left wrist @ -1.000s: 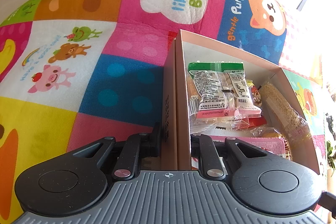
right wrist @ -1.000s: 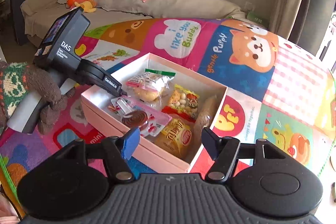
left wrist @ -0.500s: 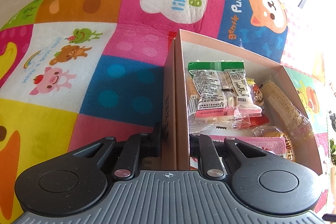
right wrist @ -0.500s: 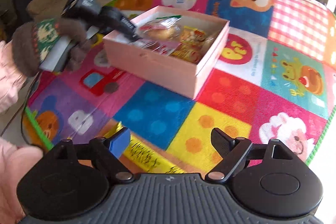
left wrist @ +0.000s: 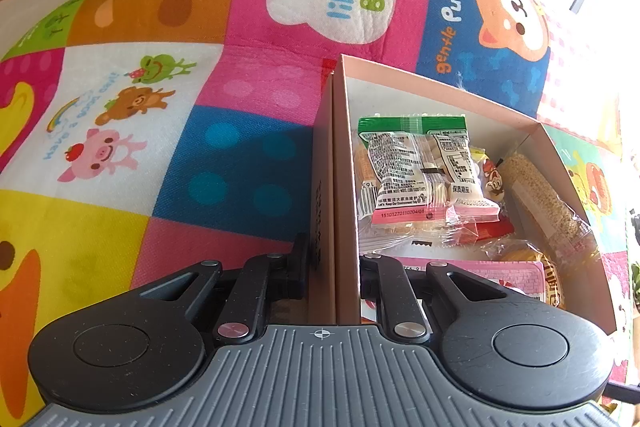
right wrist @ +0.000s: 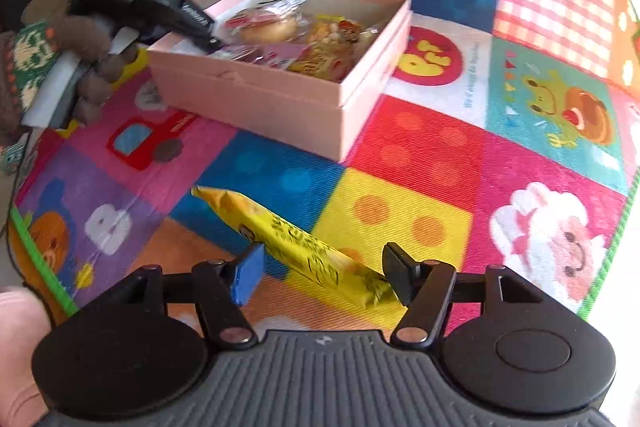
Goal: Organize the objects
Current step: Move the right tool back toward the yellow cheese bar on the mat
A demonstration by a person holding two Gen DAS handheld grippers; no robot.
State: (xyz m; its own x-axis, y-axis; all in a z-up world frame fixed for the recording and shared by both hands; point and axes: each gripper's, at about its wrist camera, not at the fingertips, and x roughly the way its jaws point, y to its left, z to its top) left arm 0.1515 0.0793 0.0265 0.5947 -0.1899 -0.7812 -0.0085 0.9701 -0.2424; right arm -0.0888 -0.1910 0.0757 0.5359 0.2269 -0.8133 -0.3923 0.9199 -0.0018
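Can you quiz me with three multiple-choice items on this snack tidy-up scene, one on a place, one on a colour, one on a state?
1. Where is the long snack packet?
A. inside the box
B. on the play mat, between the right gripper jaws
C. on the sofa

2. Its wrapper colour?
A. yellow
B. green
C. white

3. What is the left gripper doing?
A. hanging open
B. holding a cup
C. clamped on the pink box wall

Answers: B, it lies on the mat outside the box; A, plainly yellow; C, one finger each side of the wall.
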